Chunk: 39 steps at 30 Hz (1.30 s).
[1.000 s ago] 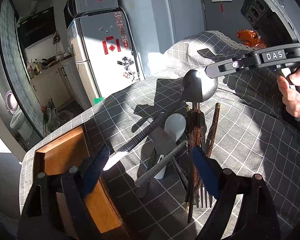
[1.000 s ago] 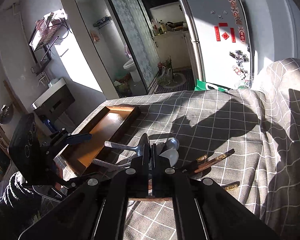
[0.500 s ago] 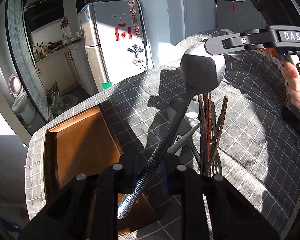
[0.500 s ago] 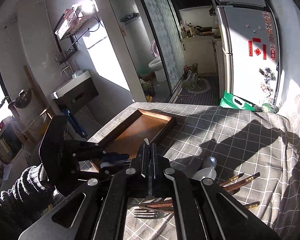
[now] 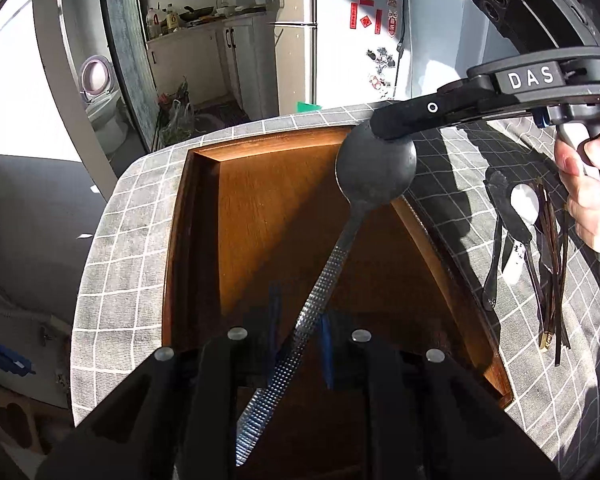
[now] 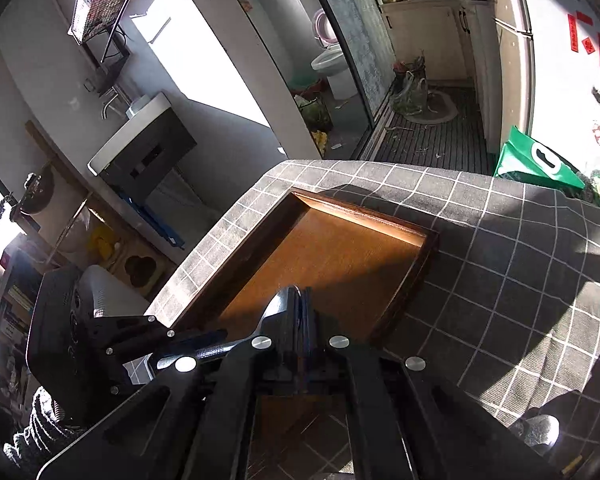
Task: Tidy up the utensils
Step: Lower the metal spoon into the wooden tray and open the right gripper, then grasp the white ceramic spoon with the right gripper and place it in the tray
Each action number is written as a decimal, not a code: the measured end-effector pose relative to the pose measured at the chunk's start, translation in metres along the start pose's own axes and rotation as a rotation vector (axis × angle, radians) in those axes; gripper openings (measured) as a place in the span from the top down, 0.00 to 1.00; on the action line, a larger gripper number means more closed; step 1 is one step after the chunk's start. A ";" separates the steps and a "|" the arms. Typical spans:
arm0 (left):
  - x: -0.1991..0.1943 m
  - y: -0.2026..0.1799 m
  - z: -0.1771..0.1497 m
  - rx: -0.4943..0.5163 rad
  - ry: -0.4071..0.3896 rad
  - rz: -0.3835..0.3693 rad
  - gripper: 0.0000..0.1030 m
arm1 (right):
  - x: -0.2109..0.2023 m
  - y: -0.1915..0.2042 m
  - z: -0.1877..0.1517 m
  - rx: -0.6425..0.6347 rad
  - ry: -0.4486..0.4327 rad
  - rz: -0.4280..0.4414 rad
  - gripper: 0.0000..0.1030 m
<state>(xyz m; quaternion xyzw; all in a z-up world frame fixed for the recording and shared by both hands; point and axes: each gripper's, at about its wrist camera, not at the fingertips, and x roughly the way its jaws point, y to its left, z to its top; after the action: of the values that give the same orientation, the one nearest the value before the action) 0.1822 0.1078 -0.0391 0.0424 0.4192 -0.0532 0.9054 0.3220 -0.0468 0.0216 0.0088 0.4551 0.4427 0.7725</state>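
- Since a second ago both grippers have carried the spoon off the cloth and over the tray; back then it hung above the utensil pile, and the left fingers stood wide apart around nothing.
- Left gripper: its blue-padded fingers are closed on the spoon's ribbed handle, which runs up between them and sticks out below toward the camera.
- Right gripper: its jaws are clamped on the far rim of the spoon's bowl; in the right wrist view the fingers press flat together over the tray with the bowl's edge showing between them.
- Spoon: held at both ends above the tray's wooden floor, bowl toward the far right corner of the tray, handle slanting down to the near edge; whether it touches the floor I cannot tell.
- Tray: lies on the checked cloth at the table's corner, nothing lying in the part that shows.
- Pile: right of the tray on the cloth, apart from it, with a white spoon, dark cutlery and brown chopsticks.
- Bare hand grips the right gripper's handle beyond the pile.
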 end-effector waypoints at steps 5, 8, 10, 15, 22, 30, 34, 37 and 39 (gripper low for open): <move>0.005 0.003 -0.004 -0.007 0.004 0.009 0.80 | 0.031 -0.002 0.000 0.003 0.042 -0.014 0.98; 0.006 0.004 -0.002 -0.019 -0.004 0.011 0.80 | 0.046 0.000 -0.004 -0.010 0.060 -0.042 0.98; 0.006 0.005 -0.003 -0.025 -0.017 0.012 0.80 | 0.052 0.000 -0.006 -0.007 0.068 -0.052 0.97; 0.005 0.003 -0.005 -0.029 -0.023 0.026 0.79 | 0.048 0.003 -0.011 -0.018 0.075 -0.099 0.42; -0.019 0.001 -0.003 -0.060 -0.098 0.067 0.16 | -0.026 0.003 -0.008 0.013 -0.075 -0.069 0.16; -0.066 -0.043 -0.005 0.040 -0.222 -0.043 0.05 | -0.131 -0.027 -0.046 0.037 -0.167 -0.127 0.10; -0.061 -0.078 -0.005 0.140 -0.206 -0.109 0.05 | -0.155 -0.059 -0.077 0.075 -0.158 -0.213 0.10; -0.052 -0.105 -0.007 0.194 -0.175 -0.168 0.05 | -0.149 -0.082 -0.098 0.118 -0.104 -0.209 0.10; -0.048 -0.122 -0.012 0.210 -0.148 -0.213 0.05 | -0.145 -0.091 -0.109 0.130 -0.082 -0.193 0.15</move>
<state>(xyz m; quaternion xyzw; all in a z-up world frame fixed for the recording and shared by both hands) 0.1264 -0.0083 -0.0140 0.0882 0.3456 -0.1953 0.9136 0.2777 -0.2450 0.0211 0.0331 0.4496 0.3350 0.8274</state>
